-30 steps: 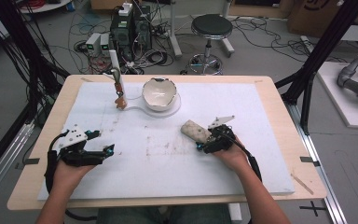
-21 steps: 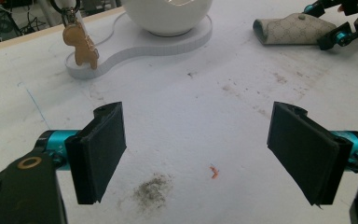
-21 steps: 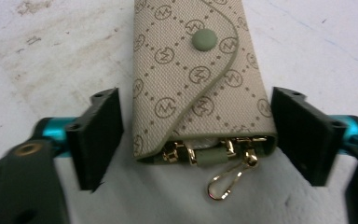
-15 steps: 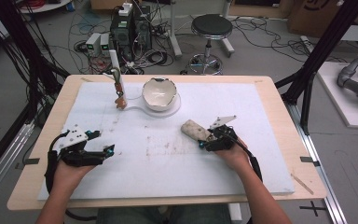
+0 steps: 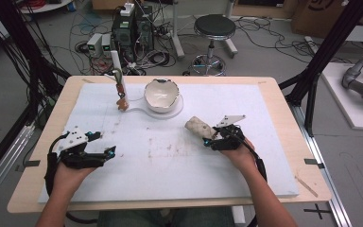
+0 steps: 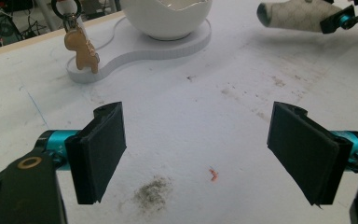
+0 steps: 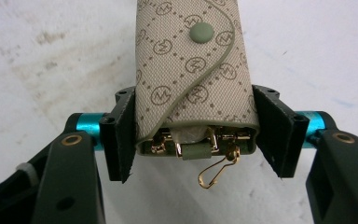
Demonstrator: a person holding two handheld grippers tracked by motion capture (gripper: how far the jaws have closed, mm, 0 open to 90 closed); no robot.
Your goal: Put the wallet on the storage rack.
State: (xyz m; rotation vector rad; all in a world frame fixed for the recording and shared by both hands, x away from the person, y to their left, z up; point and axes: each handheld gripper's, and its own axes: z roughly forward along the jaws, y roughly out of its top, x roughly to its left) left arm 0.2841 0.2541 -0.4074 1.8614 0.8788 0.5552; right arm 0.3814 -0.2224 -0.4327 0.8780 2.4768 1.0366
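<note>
A beige key case (image 7: 193, 70) printed with small monogram circles and closed by a round snap is clamped at its open end between the two black jaws of the right gripper (image 7: 196, 135). Gold hooks and a loose clasp show inside that end, so the grip on the side walls likely keeps the opening reachable. In the high view the case (image 5: 197, 126) sits right of the worktop's (image 5: 274, 156) centre, pointing away from the person toward a white bowl (image 5: 161, 93) shaped like a cracked eggshell on its white base. Beside the bowl, a small brown figure (image 5: 121, 102) hangs from a ring on a white post. The left gripper (image 6: 200, 149) hovers over bare, smudged white surface with its jaws spread wide and nothing between them, probably waiting to assist.
</note>
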